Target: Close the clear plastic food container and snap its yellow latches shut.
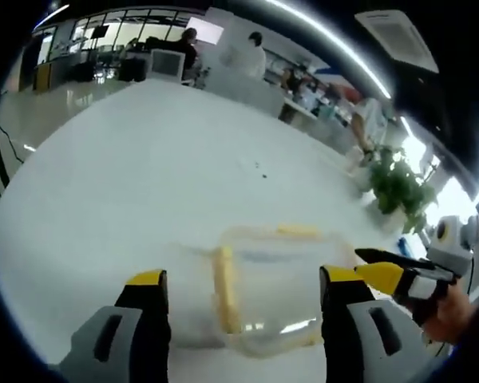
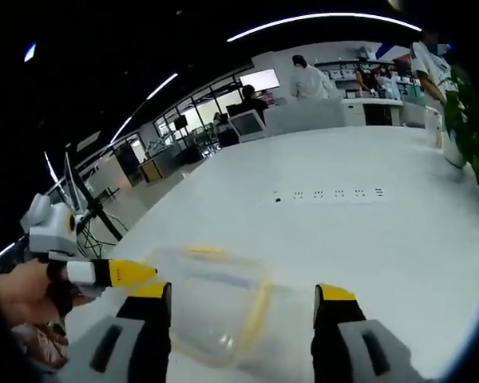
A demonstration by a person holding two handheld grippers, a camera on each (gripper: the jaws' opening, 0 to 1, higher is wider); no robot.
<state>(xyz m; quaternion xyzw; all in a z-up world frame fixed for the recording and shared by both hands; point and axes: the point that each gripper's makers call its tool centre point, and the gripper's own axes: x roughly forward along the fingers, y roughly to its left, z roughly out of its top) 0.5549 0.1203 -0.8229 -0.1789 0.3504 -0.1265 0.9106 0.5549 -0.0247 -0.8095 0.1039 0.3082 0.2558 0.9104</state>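
Observation:
A clear plastic food container (image 1: 267, 287) with yellow latches (image 1: 225, 287) lies on the white table (image 1: 160, 175). My left gripper (image 1: 243, 283) hovers over its near side, jaws wide apart, open with nothing held. The right gripper (image 1: 399, 275) enters the left gripper view from the right, held by a hand. In the right gripper view the same container (image 2: 215, 299) lies between and ahead of my right gripper (image 2: 243, 299), which is open. The left gripper (image 2: 104, 273) comes in there from the left, its yellow tip close to the container's left edge.
A green potted plant (image 1: 399, 187) stands at the table's far right edge. Several people and desks with monitors (image 1: 166, 62) fill the room behind. A row of small marks (image 2: 327, 194) lies on the table beyond the container.

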